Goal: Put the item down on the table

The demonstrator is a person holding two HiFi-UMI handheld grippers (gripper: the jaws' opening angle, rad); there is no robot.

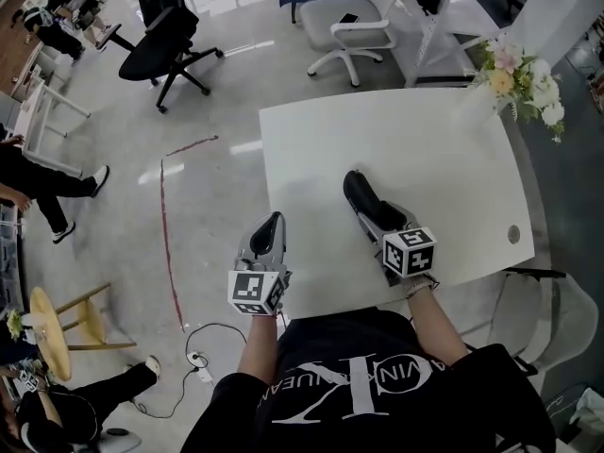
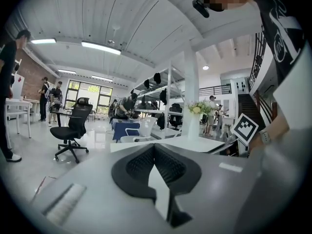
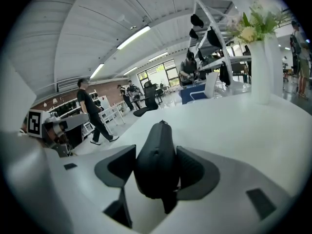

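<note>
We hold the black rounded item (image 3: 155, 145) clamped between the jaws of our right gripper (image 3: 157, 165) above the white table (image 1: 444, 159), while our left gripper (image 2: 154, 152), jaws pressed together on nothing, hovers by the table's near-left edge.

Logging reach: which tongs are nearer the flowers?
Right. The right tongs, shut on a black item, are over the table, nearer the flowers; the left tongs are at its left edge.

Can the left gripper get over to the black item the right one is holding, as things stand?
Probably yes. Only bare white table lies between the left gripper and the black item clamped in the right gripper. The left jaws are together, so they would need opening.
</note>
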